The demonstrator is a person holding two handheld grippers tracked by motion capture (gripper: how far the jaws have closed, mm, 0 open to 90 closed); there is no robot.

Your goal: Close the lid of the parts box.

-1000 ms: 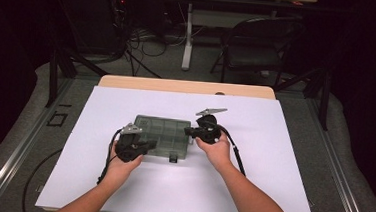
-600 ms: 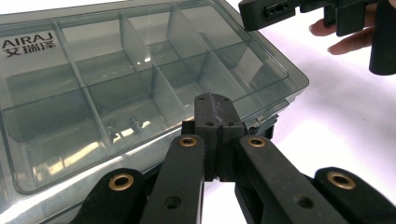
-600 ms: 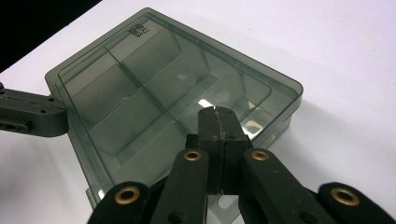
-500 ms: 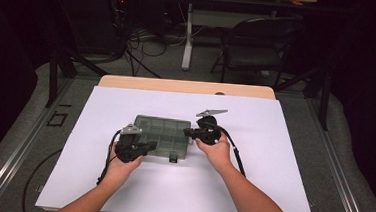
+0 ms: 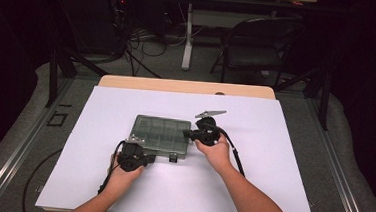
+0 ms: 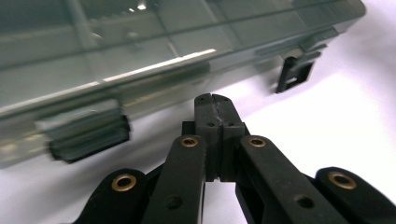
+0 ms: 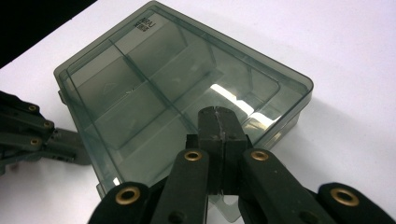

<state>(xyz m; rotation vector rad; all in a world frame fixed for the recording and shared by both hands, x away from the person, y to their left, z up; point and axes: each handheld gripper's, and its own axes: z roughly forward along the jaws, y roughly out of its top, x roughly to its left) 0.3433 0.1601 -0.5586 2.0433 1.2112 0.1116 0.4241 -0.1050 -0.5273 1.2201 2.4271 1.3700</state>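
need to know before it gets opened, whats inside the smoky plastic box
Through the tinted lid of the box, divider walls split it into compartments that look empty. Glare and the right tongs hide the near corner.

box [image 5: 161,136]: smoky clear plastic, divided compartments
lid: shut
pose: flat
place: middle of the white table [image 5: 271,182]

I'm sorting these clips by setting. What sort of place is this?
Probably a lab or recording studio: a table under a plain white cover, dark surroundings, loose cables on the floor behind, and a folding chair at another table.
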